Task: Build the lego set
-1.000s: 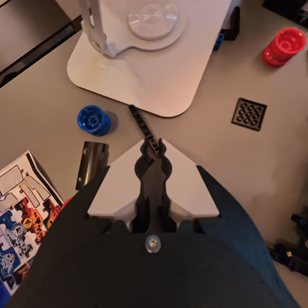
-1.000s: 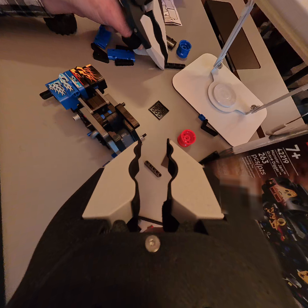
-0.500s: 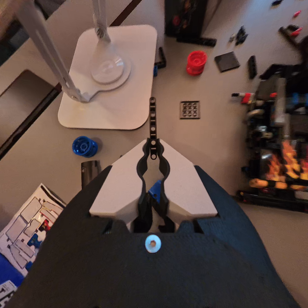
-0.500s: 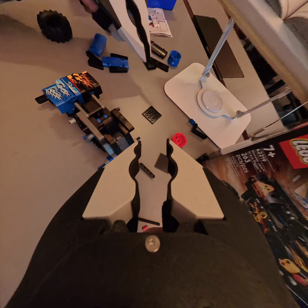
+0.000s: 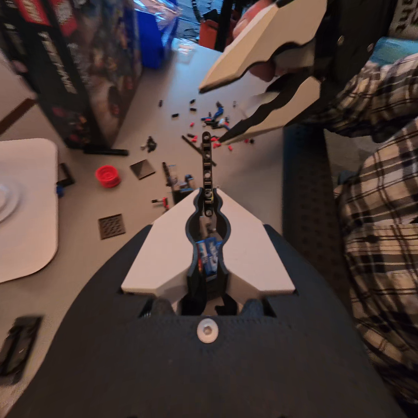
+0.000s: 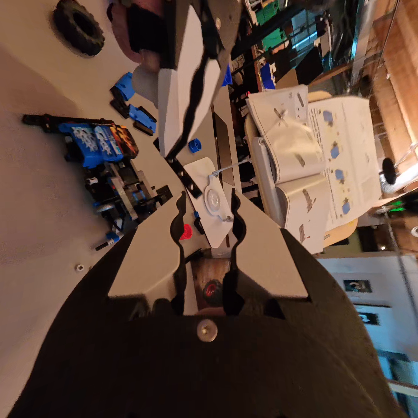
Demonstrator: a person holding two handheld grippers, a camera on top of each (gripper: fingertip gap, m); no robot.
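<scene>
My left gripper (image 5: pixel 207 195) is shut on one end of a long black beam with holes (image 5: pixel 207 165). It holds the beam in the air, pointing away from me. The right wrist view shows the same gripper (image 6: pixel 167 153) coming in from the top, with the beam (image 6: pixel 183 177) sticking out of its tips. My right gripper (image 6: pixel 207 193) is open and empty, and the beam's free end hangs just beyond its fingertips. It also shows at the upper right of the left wrist view (image 5: pixel 212 114), jaws apart. The partly built blue and black truck (image 6: pixel 108 158) lies on the table to the left.
A red wheel hub (image 5: pixel 108 176), a dark square plate (image 5: pixel 112 226), a white lamp base (image 5: pixel 22 203) and the set's box (image 5: pixel 67 67) lie on the left. Small loose parts (image 5: pixel 210 117) lie ahead. A black tyre (image 6: pixel 79 34), a blue hub (image 6: pixel 195 146) and an open booklet (image 6: pixel 316 158) are also here. Some 6 cm of space lies between my two pairs of fingers.
My left gripper closed on the black beam, lifted it off the table by the lamp base and swung it toward the right gripper. My right gripper rose, tilted and opened wider.
</scene>
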